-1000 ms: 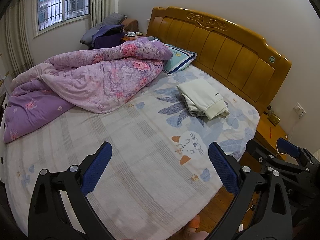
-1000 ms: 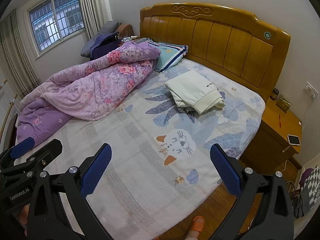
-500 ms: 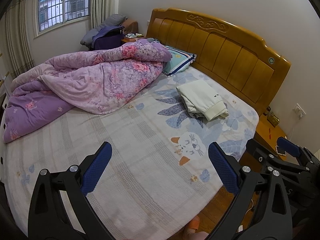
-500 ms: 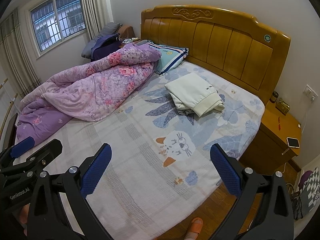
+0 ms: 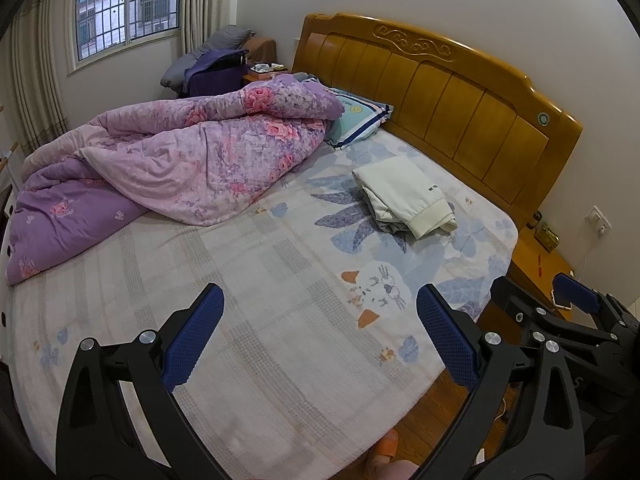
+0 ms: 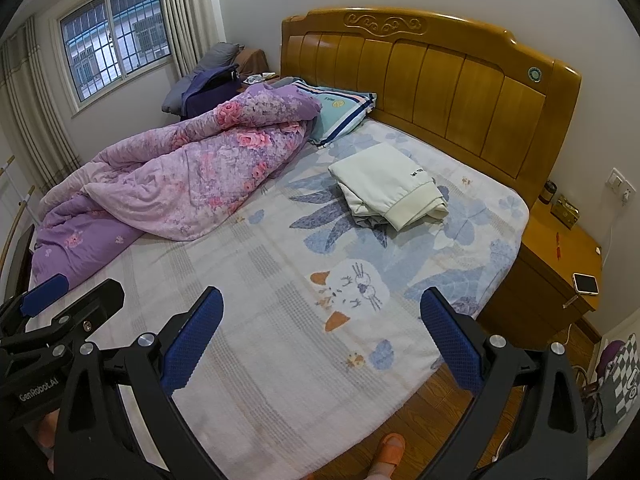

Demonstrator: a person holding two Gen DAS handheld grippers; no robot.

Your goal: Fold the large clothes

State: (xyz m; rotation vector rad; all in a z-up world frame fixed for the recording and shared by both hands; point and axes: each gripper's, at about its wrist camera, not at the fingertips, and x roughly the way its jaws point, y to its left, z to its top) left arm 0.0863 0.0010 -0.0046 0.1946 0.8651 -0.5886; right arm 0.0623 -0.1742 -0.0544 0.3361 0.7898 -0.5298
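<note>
I hold my left gripper [image 5: 320, 336] and right gripper [image 6: 322, 338] spread wide and empty above the bed's [image 6: 280, 360] near edge. The folded cream garment [image 6: 386, 186] lies well ahead near the headboard [image 6: 440, 80], beside the purple quilt [image 6: 180, 184] and pillow [image 6: 340, 112].

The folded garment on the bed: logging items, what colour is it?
Cream-white folded garment, small dark lettering; clearest in the right wrist view.

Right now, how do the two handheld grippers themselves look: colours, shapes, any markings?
Both look the same. The left gripper and the right gripper have black frames with triangular cut-outs, silver bolts, and blue textured pads. In the right wrist view, white "GenRobot.AI" lettering marks the left gripper's body. No cables or sleeves show.
</note>
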